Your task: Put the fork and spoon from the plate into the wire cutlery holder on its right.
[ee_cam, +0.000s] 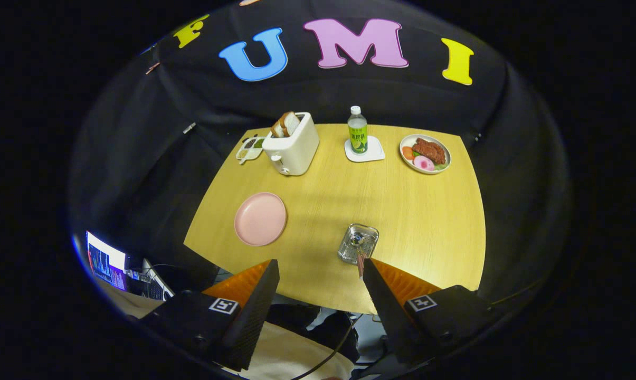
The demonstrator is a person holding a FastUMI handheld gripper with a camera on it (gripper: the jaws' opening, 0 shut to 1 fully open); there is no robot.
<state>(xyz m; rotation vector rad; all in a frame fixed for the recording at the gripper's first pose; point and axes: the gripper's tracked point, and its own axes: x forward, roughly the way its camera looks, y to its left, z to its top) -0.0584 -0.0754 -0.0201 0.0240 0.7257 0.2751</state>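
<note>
gripper (318, 274) fingers apart, empty; pink plate (260, 218) looks bare, slim slippery cutlery seemingly already in wire holder (358, 243).

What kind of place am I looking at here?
Likely a staged recording booth, not a real kitchen: black cloth walls surround one wooden table set with a toaster, and the open gripper hovers above its near edge.

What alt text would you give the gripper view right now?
The gripper is open and holds nothing above the near edge of a wooden table. Just ahead, the wire cutlery holder has cutlery in it, and the pink plate to its left lies bare. Beyond stand a toaster, bottle and food plate.
</note>
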